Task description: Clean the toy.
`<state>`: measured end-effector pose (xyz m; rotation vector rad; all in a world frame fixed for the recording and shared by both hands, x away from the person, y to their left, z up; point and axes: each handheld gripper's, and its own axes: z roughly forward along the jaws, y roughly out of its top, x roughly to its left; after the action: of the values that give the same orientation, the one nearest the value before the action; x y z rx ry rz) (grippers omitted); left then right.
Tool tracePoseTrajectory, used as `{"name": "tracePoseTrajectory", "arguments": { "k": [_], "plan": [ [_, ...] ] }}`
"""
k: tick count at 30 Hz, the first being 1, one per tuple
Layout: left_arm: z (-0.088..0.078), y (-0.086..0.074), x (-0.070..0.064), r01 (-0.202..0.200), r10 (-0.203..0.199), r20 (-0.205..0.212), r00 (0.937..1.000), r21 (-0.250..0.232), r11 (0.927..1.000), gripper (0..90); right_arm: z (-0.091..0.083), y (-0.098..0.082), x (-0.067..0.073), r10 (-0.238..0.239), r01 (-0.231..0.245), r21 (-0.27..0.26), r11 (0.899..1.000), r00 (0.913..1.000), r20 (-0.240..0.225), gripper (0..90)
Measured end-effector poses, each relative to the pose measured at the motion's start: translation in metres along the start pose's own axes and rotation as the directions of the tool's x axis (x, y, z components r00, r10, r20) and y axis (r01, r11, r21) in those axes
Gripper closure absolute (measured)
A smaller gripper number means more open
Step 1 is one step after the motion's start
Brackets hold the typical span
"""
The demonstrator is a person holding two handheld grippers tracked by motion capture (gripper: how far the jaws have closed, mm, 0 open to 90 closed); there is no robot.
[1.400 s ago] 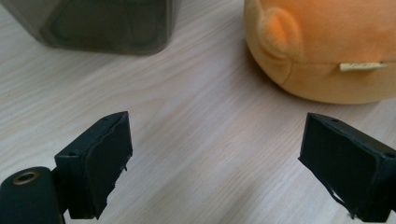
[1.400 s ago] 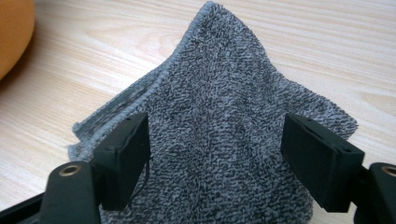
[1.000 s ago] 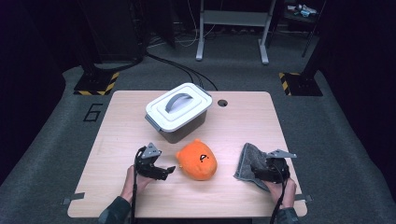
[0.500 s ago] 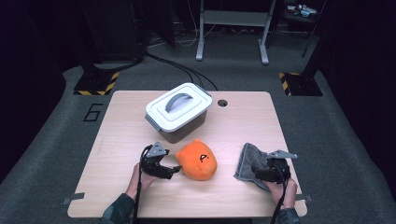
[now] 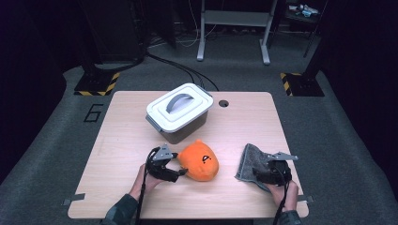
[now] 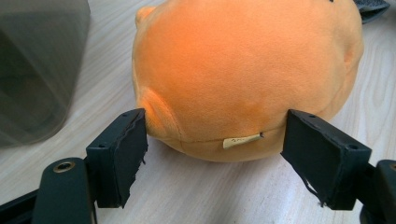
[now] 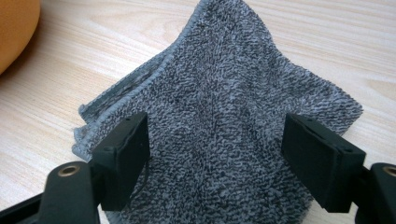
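At the near edge of the table (image 5: pixel 117 197), a person holds one gripper in each hand. The left gripper (image 5: pixel 180 172) lies low over the wood, close to the near edge and a little left of the middle, and points to the right at an orange plush toy (image 5: pixel 200 162). In the left gripper view the toy (image 6: pixel 243 70) sits between the two black jaws. The jaws have just been closing, and now the left one touches the side of the toy or is just beside it, while the right one stands near the other side; I cannot tell if they press on it. A small pale label (image 6: pixel 240 140) hangs at the lower seam of the toy, facing the gripper.

The right gripper (image 5: pixel 259 174) is near the near right corner of the table, over a grey towel (image 5: pixel 249 161) that lies folded and flat on the wood. In the right gripper view the jaws stand wide apart over the towel (image 7: pixel 224 126), one at each side, and nothing is gripped between them. The toy and the towel are apart, with bare wood between.

Farther away, near the middle of the table, stands a grey box (image 5: pixel 185 127) with a white lid (image 5: pixel 178 107) that has a grey handle. The box is just behind the toy. Beyond it, near the far edge, there is a small round hole (image 5: pixel 223 103) in the tabletop.
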<state>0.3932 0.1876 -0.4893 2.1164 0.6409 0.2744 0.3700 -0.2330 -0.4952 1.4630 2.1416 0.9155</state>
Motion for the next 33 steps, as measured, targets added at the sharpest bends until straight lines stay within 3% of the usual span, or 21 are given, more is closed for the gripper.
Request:
{"name": "tracePoseTrajectory", "arguments": {
  "k": [7,9,17,19,22,27,28,33],
  "plan": [
    [-0.002,-0.004,-0.006,0.024,-0.024,0.007,0.9997,0.0,0.9997,22.3,0.001,0.001,0.0,0.005,-0.005,-0.002,1.0,1.0,-0.001,22.7],
    [-0.004,-0.004,-0.006,0.016,-0.016,0.008,0.9998,0.004,0.9999,22.8,0.002,0.002,0.0,0.01,-0.01,0.001,1.0,0.9999,-0.004,22.6],
    [-0.008,-0.001,0.012,0.047,-0.047,0.026,0.9986,0.003,0.9989,27.1,0.004,0.003,0.0,0.004,-0.004,0.007,1.0,1.0,-0.006,22.4],
    [-0.003,0.003,0.016,0.043,-0.044,0.048,0.9979,0.027,0.9987,27.2,0.004,0.003,0.001,0.015,-0.015,0.005,1.0,0.9999,-0.006,22.0],
    [0.002,0.004,0.018,0.052,-0.054,0.078,0.9955,0.027,0.9983,29.0,0.005,0.004,0.003,0.018,-0.018,0.005,1.0,0.9998,-0.004,21.5],
    [0.002,0.003,0.016,0.076,-0.077,0.07,0.9946,0.014,0.997,41.0,0.012,0.005,0.004,0.023,-0.024,0.025,0.999,0.9996,0.015,23.0],
    [0.002,0.002,0.015,0.08,-0.08,0.066,0.9946,0.01,0.9968,44.2,0.013,0.005,0.006,0.048,-0.048,0.034,0.998,0.9986,0.023,25.2],
    [0.002,0.0,0.009,0.098,-0.098,0.044,0.9943,-0.01,0.9951,59.9,0.02,0.005,0.005,0.032,-0.034,0.051,0.998,0.9987,0.04,34.0]
  ]
}}
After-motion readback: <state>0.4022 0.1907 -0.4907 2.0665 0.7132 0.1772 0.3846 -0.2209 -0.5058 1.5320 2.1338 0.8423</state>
